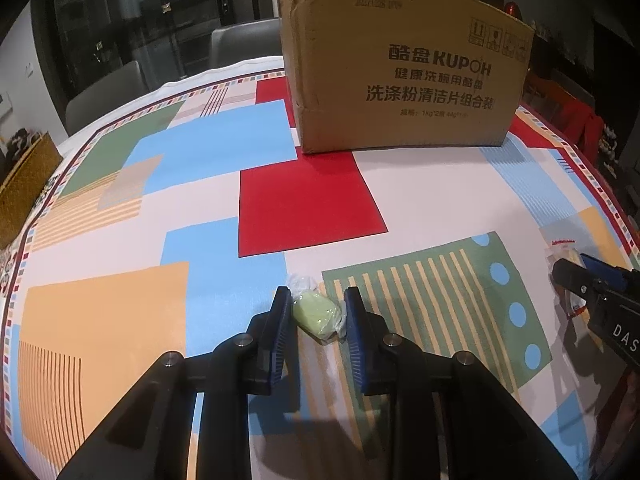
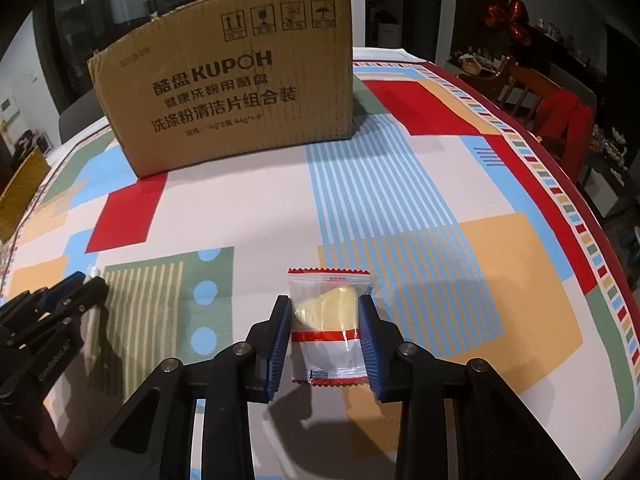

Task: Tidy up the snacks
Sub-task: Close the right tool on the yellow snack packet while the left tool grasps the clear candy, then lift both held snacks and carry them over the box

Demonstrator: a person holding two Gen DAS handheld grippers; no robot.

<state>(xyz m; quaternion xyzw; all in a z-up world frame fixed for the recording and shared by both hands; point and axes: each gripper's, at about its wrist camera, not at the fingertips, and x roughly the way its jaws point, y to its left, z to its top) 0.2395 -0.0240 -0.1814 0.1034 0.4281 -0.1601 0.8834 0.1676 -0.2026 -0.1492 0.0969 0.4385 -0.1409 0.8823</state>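
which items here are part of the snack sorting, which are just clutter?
Job:
- green candy, between the left gripper pads
- clear snack packet, between the right gripper pads
- cardboard box, likely where the snacks go

Just there:
- tablecloth
- woven basket at the table edge
- chairs behind the table

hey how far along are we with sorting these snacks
Done: nothing visibly packed; the box's inside is hidden. In hand: the left gripper is closed on the green candy, and the right gripper on the clear packet, both still down on the table. Left: lift both and probably carry them to the box.
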